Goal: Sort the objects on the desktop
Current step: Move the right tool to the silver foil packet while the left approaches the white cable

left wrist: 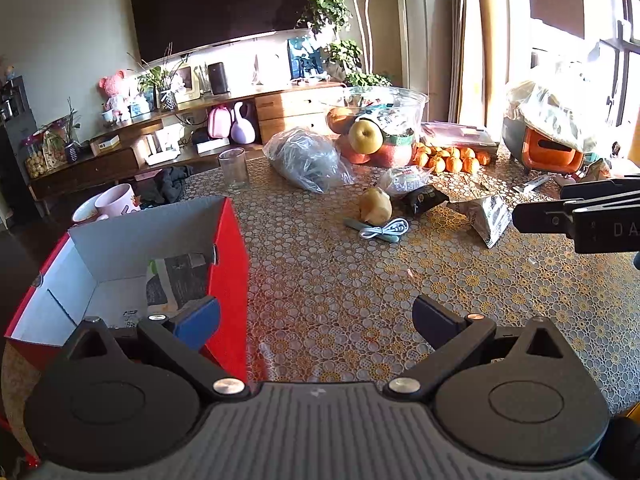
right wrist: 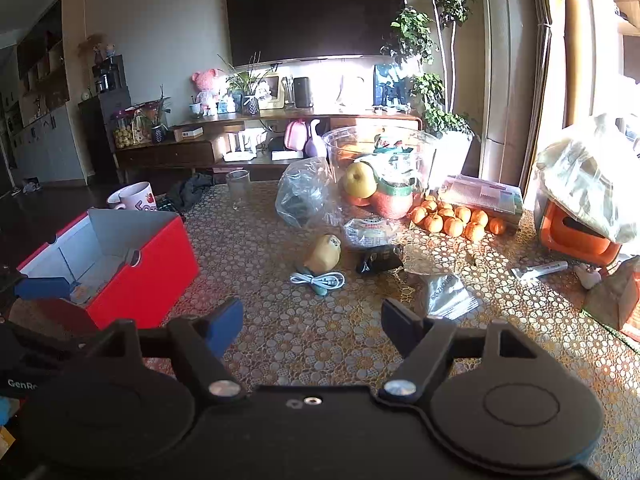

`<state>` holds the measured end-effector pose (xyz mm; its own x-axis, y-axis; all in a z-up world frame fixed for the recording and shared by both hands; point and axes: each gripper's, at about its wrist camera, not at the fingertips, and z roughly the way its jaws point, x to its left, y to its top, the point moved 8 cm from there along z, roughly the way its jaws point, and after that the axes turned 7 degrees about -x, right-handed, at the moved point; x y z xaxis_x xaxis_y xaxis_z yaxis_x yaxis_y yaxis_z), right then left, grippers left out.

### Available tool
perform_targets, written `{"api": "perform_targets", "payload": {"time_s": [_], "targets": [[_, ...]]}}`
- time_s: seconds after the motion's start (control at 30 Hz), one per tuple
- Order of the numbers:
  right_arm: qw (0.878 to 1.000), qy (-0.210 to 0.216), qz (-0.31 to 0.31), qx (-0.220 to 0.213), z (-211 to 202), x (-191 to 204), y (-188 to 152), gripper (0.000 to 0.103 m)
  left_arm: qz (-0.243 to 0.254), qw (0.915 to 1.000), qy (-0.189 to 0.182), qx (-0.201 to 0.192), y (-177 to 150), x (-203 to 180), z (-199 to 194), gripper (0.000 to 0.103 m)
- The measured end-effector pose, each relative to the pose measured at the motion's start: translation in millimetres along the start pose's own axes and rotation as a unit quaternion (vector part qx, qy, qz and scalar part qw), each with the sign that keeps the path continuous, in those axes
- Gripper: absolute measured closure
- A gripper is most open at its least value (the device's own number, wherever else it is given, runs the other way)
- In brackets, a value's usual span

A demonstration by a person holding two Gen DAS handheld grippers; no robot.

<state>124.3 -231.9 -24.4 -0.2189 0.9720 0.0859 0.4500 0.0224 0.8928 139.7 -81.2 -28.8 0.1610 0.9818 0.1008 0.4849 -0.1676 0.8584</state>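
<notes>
Fingers (left wrist: 196,322) spread empty; only left view shows box's (left wrist: 230,280) packet (left wrist: 172,282).

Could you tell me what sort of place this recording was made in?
Most likely a home living room: a large television hangs over a low wooden cabinet, a potted tree stands beside it, and fruit clutters the table.

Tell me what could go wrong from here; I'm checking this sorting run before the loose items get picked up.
The coiled white cable touches the partly peeled fruit, so grabbing one may drag the other. The empty glass stands near the table's far edge and could tip if bumped. The red box sits right beside the left hand-held gripper, which could nudge it. Both the left and the right hand-held gripper are open and empty.
</notes>
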Motion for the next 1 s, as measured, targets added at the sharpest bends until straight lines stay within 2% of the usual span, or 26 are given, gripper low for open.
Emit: {"api": "perform_targets", "payload": {"time_s": [0.4, 0.73, 1.0], "targets": [[1.0, -0.019, 0.005, 0.013, 23, -33, -14, 0.027, 0.006, 0.9995, -0.029, 0.007, -7, -29, 34, 0.0], [0.999, -0.036, 0.015, 0.03, 54, -63, -25, 0.027, 0.007, 0.9986, -0.051, 0.015, -10, -50, 77, 0.0], [0.998, -0.048, 0.007, 0.038, 80, -88, -27, 0.027, 0.007, 0.9982, -0.059, 0.005, -2, -61, 114, 0.0]]}}
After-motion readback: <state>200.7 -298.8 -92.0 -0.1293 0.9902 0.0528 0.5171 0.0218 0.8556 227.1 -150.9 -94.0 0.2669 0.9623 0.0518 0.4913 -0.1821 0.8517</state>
